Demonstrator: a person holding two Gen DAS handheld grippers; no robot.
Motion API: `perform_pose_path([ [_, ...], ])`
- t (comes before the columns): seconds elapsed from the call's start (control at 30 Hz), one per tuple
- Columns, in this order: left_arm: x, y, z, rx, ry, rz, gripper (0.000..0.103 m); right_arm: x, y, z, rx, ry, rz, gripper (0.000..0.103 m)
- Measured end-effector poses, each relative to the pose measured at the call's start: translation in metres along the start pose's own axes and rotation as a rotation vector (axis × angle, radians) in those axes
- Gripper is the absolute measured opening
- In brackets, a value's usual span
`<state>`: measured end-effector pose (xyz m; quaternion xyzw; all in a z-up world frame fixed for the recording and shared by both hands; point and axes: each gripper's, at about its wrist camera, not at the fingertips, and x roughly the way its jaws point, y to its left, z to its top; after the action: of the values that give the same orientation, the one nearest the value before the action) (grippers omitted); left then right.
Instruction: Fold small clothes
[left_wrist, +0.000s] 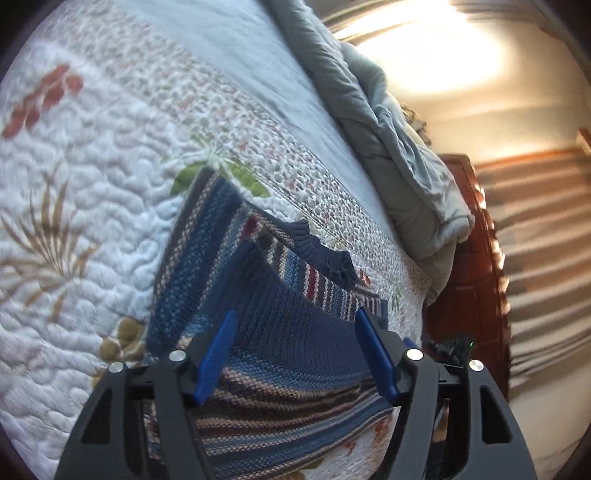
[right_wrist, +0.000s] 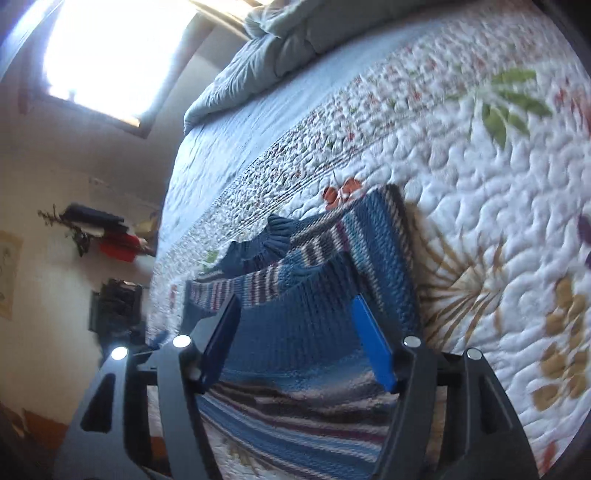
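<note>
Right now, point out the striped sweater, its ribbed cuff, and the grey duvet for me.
striped sweater (left_wrist: 280, 354), left wrist view, on the navy knit panel between the claw's fingers.
ribbed cuff (right_wrist: 275, 236), right wrist view, on the cuff's ruffled end.
grey duvet (left_wrist: 399, 147), left wrist view, on its bunched folds.

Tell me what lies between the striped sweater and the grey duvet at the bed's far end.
In the left wrist view, only bedcover: the floral quilt, then a plain pale-blue band, separates the striped sweater from the grey duvet. Nothing else lies there.
</note>
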<state>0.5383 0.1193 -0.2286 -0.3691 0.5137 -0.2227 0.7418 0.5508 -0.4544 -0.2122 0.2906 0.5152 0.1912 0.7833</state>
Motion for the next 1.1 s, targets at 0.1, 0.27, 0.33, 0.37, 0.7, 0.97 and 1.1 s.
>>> perform_pose_path([
  [0.1,0.004,-0.002,0.006,0.046,0.028,0.044,0.068,0.012,-0.005,0.003,-0.027,0.038,-0.034,0.053],
  [0.27,0.027,0.002,0.016,0.115,0.079,0.176,0.068,0.037,-0.005,0.002,-0.076,0.085,-0.07,0.051],
  [0.33,0.037,0.001,0.018,0.141,0.102,0.209,0.068,0.045,-0.005,0.0,-0.092,0.097,-0.101,0.051],
  [0.37,0.043,0.0,0.018,0.157,0.121,0.219,0.068,0.049,-0.006,0.0,-0.097,0.105,-0.107,0.051],
  [0.7,0.069,-0.015,0.011,0.321,0.221,0.303,0.036,0.053,0.001,-0.002,-0.171,0.119,-0.142,0.036],
  [0.97,0.053,-0.019,0.004,0.329,0.117,0.264,0.009,0.044,0.004,-0.006,-0.203,0.076,-0.158,0.009],
  [1.1,0.039,-0.028,0.002,0.343,0.05,0.234,0.008,0.033,0.011,-0.007,-0.216,0.041,-0.165,0.008],
])
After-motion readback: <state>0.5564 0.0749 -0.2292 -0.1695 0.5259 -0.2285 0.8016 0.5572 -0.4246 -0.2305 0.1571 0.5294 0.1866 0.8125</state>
